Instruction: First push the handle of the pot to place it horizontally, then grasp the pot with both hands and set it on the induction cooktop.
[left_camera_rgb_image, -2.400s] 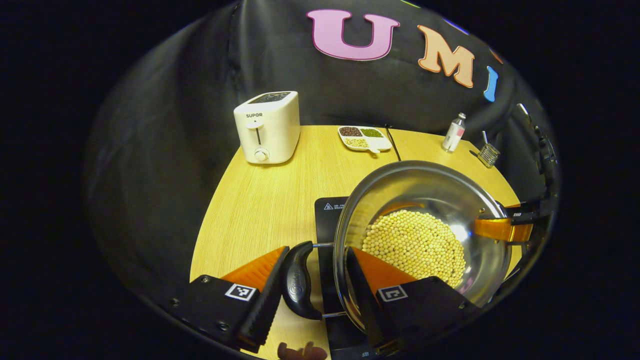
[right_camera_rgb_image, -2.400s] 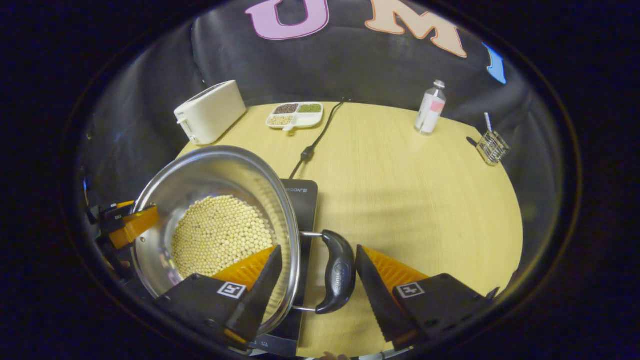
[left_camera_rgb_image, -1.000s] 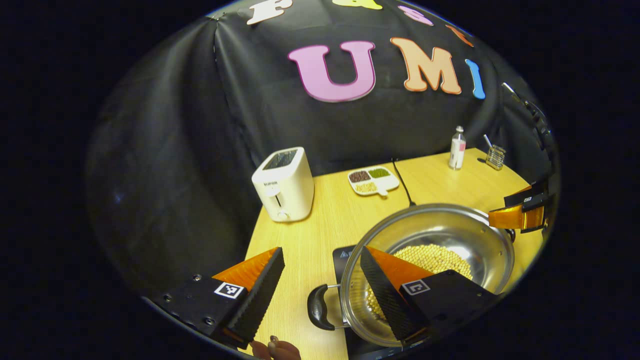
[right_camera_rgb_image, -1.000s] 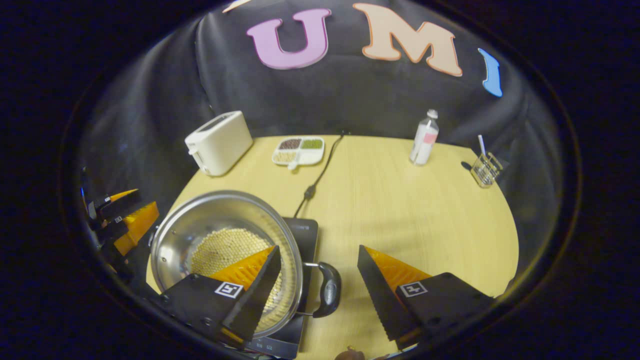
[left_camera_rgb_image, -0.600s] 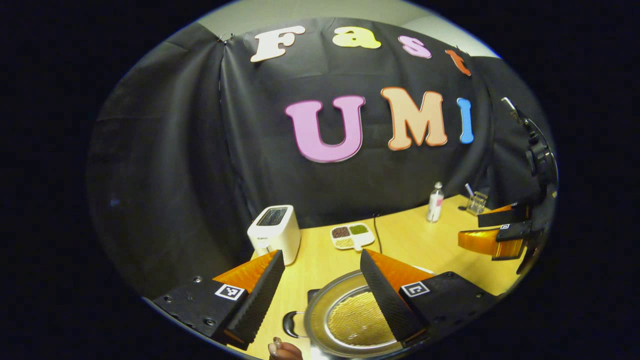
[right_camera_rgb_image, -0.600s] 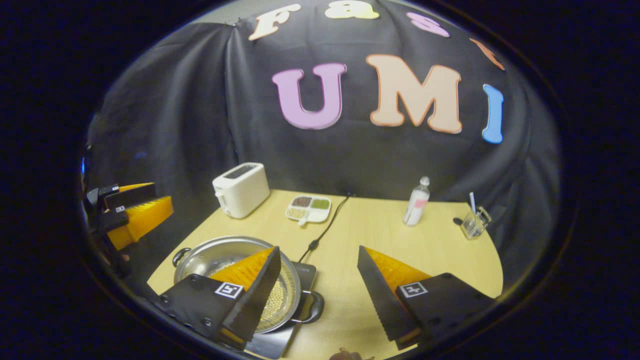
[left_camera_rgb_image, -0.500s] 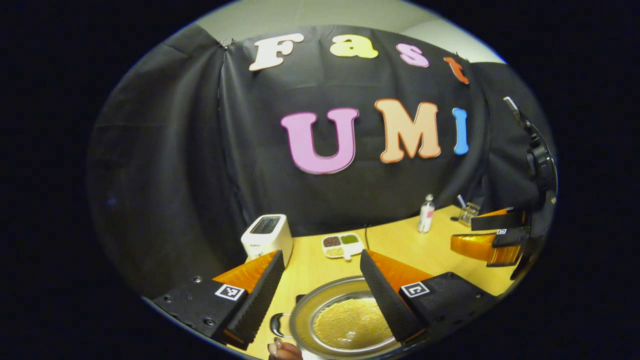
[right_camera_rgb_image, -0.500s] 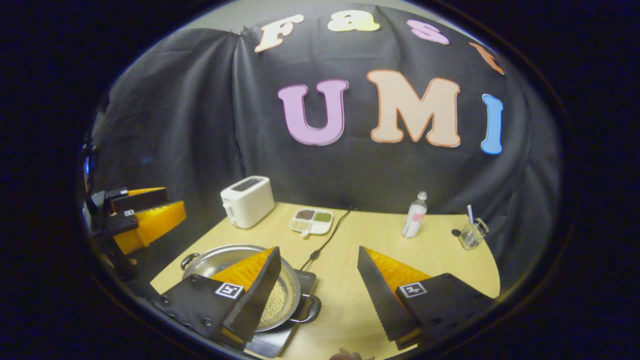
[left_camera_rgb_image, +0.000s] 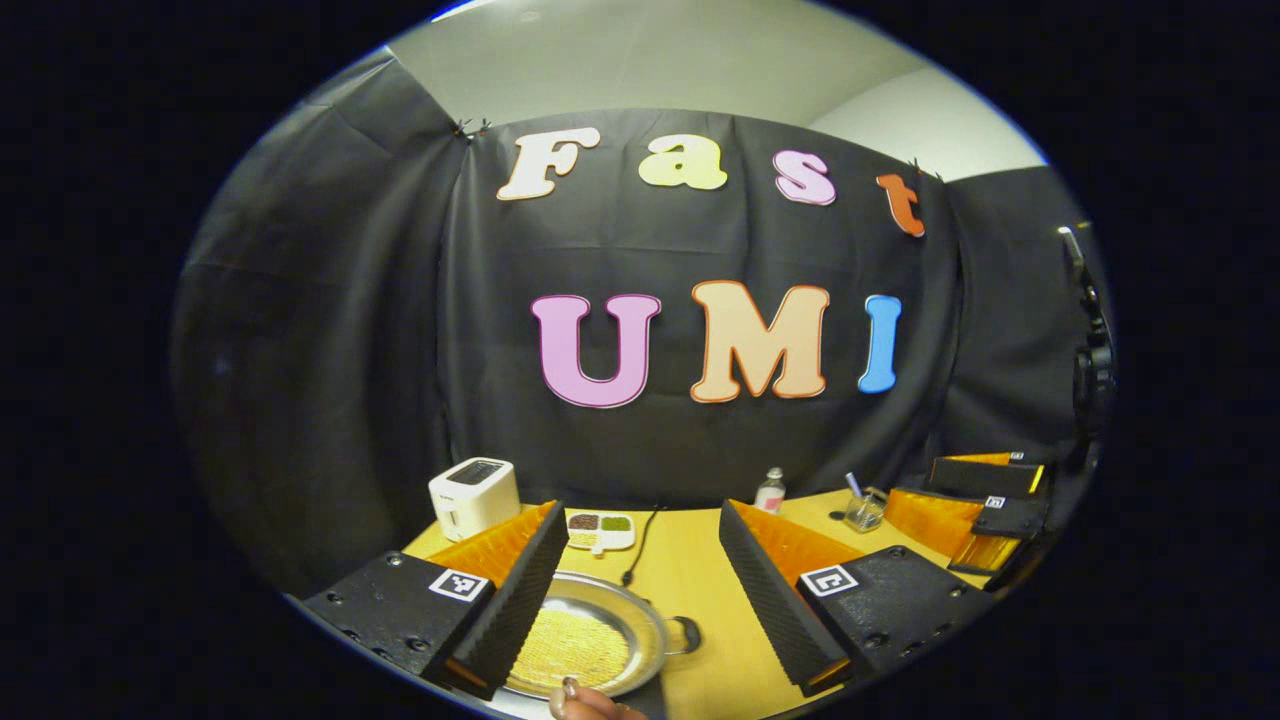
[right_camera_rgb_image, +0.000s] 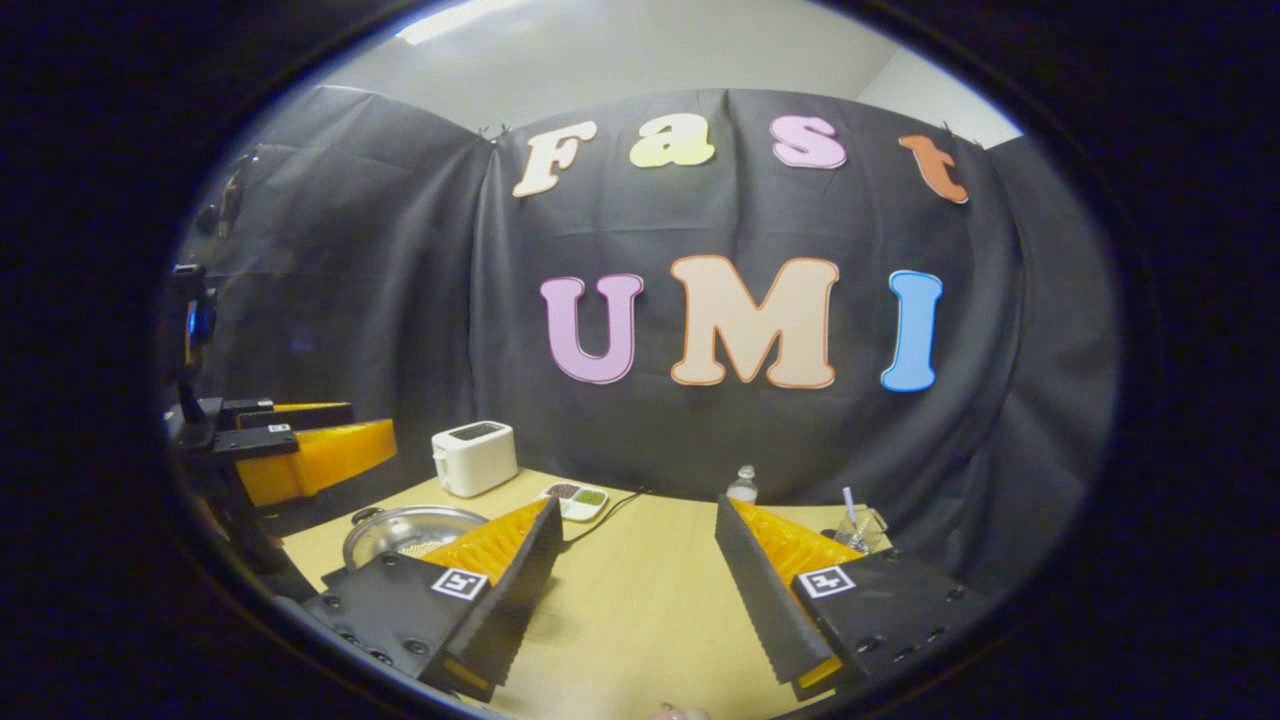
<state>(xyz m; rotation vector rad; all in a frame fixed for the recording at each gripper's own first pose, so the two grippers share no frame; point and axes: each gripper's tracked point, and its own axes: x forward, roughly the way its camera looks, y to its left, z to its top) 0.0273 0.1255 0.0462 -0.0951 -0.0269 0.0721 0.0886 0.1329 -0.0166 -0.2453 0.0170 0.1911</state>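
1. Your left gripper (left_camera_rgb_image: 637, 560) is raised well above the table (left_camera_rgb_image: 690, 560) with its jaws spread wide and nothing between them.
2. Your right gripper (right_camera_rgb_image: 637, 555) is likewise lifted, fingers apart and empty; in its own view the tabletop lies bare beneath them.
3. The pot (left_camera_rgb_image: 585, 637) sits low in the left gripper view, below and between your left fingers, its bed of pale beans (left_camera_rgb_image: 570, 645) showing and one handle (left_camera_rgb_image: 687, 635) sticking out sideways on the right.
4. The dark edge at the pot's near side looks like the induction cooktop (left_camera_rgb_image: 652, 698), so I judge the pot is resting on it, though little of the cooktop is visible.
5. From the right gripper view the pot (right_camera_rgb_image: 405, 530) lies at the near left of the table, partly behind your finger, with the toaster (right_camera_rgb_image: 472, 457) further back.
6. My judgement: the placing step is done and you are in the retreat.
7. If anything remains, check the pot is centred on the cooktop; otherwise simply keep both grippers clear.
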